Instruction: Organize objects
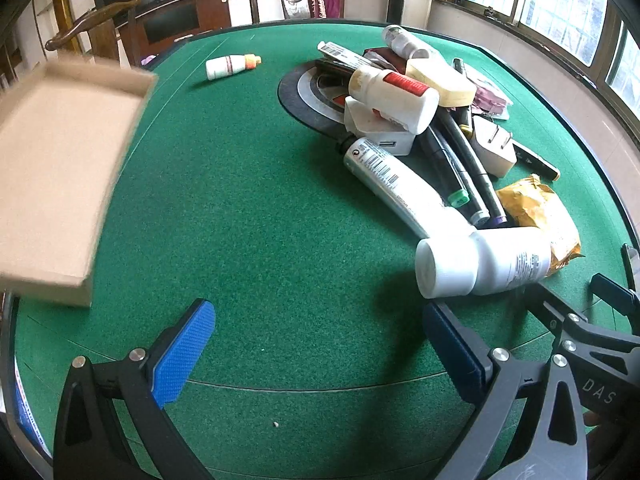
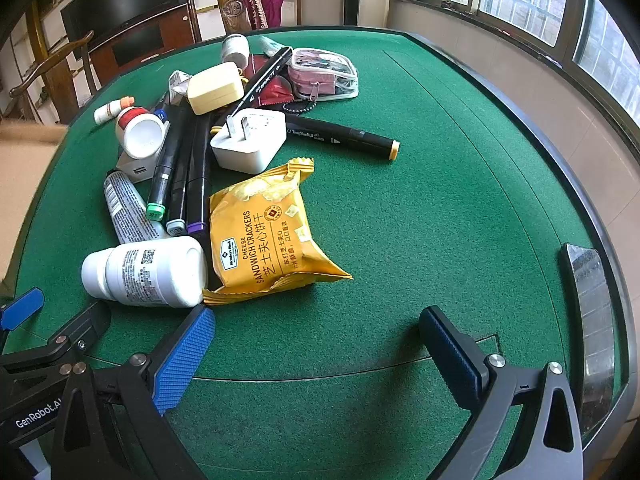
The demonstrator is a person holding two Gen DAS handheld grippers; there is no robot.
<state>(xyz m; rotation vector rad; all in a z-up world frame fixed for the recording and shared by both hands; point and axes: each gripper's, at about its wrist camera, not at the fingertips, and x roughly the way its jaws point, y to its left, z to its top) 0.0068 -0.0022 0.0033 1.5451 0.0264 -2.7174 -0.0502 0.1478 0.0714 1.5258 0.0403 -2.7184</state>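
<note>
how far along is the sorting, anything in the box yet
Barely started. Done: nothing visible; what shows of the cardboard box is bare. In hand: nothing; the left gripper and right gripper are both open over the green table. Left: the whole pile, including the cracker packet, white bottle, markers and charger.

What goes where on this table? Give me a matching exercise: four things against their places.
Things:
1. cracker packet
2. small orange-capped bottle
3. cardboard box
4. yellow-tipped marker

Places:
A. at the table's left edge
B. alone on the felt, far side
C. beside the big white bottle
D. right of the white plug adapter

Pairs: 1-C, 2-B, 3-A, 4-D
</note>
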